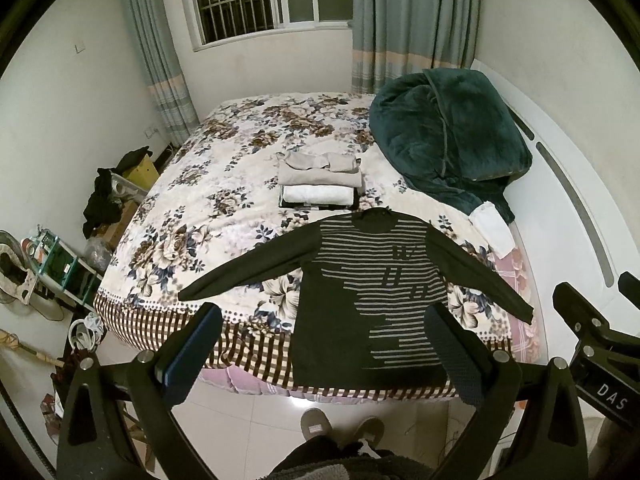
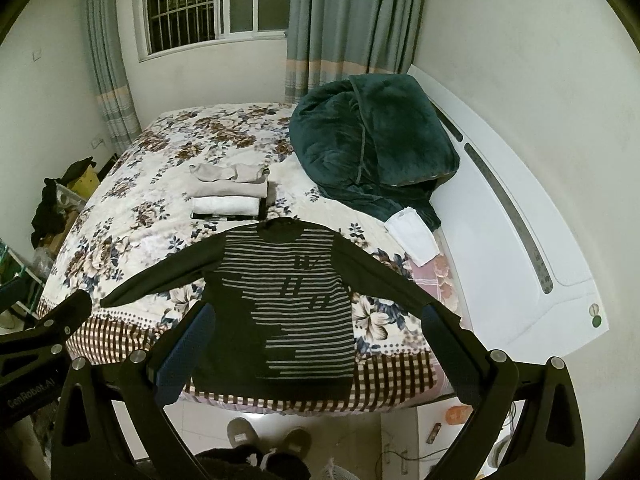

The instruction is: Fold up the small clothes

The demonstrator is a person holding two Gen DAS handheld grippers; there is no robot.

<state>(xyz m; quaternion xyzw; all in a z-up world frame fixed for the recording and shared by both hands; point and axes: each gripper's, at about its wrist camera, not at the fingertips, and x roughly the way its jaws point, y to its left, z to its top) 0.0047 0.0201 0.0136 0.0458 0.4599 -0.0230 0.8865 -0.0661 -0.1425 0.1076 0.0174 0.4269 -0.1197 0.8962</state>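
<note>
a dark striped sweater lies flat at the near edge of the floral bed, sleeves spread out to left and right and hem at the bed's near edge. a stack of folded clothes sits just beyond its collar, with a green blanket heaped at the far right. the left claw and right claw both hover wide and empty above the near edge.

At frame centre, a black sweater carries thin grey stripes. The bedspread is cream with brown and navy flowers and a brown-and-white checked border. At upper right sits a dark teal blanket. Grey-blue curtains have a peach band.
</note>
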